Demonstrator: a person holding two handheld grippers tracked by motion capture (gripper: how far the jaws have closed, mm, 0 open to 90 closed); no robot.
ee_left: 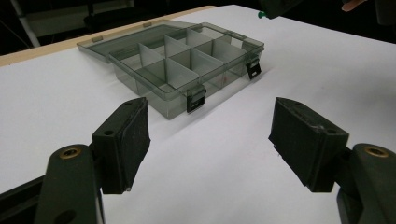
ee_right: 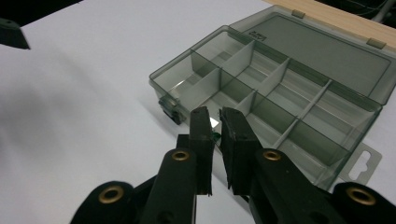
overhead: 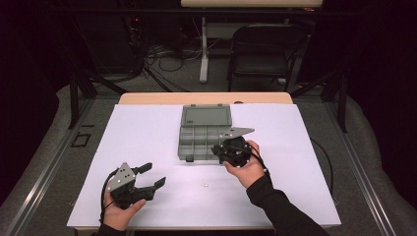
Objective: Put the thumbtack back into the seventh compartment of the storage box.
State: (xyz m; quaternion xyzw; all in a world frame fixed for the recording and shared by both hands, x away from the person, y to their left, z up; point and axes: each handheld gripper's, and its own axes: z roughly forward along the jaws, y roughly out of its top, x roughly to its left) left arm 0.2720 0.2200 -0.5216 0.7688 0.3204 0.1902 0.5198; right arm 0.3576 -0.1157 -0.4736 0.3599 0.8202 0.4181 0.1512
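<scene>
A clear grey compartment box (overhead: 204,140) lies open in the middle of the white sheet, its lid folded back flat. My right gripper (overhead: 220,150) hovers over the box's front right corner. Its jaws are shut on a small green pin (ee_right: 215,136), whose green head pokes out between the pads. That pin (ee_left: 261,15) also shows in the left gripper view, above the box (ee_left: 187,65). My left gripper (overhead: 153,175) rests at the front left of the sheet, open and holding nothing. It points toward the box.
A tiny white bit (overhead: 205,185) lies on the sheet between the two hands. The white sheet (overhead: 295,162) covers a wooden table. A black chair (overhead: 263,49) and cables stand beyond the table's far edge.
</scene>
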